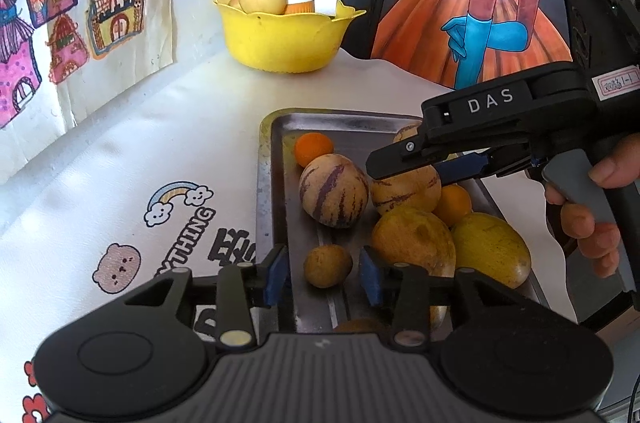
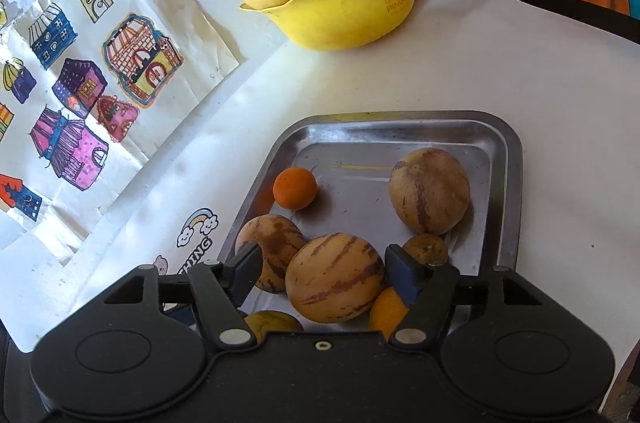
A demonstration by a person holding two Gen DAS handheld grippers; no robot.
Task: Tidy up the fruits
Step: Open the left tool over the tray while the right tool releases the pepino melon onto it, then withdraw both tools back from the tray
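On the steel tray [image 2: 508, 159], between the pads of the right gripper [image 2: 328, 273], a striped tan fruit [image 2: 334, 277] was noted, round, smooth-skinned, marked with brown-purple streaks. One pad lay against its right flank; the other stood off its left side with a gap showing, so the jaws were judged about half open and nothing gripped. In the left wrist view the left gripper [image 1: 323, 273] was seen a little open around a small brownish round fruit [image 1: 328, 266], the blue pads just beside it but apart from it; nothing was held there either. The step in hand was judged to be the picking of fruit from the tray, both tools poised at a piece. The next move was thought to call for closing squarely across the widest part, since round skins may roll or slip against neighbours. Around these, two more striped fruits, a small orange [image 2: 295, 188] and yellow-green pieces were crowded at the near end. Well beyond the tray, a yellow bowl [image 2: 352, 19] holding pale fruit and a jar was recorded on the white cloth [image 2: 540, 71].
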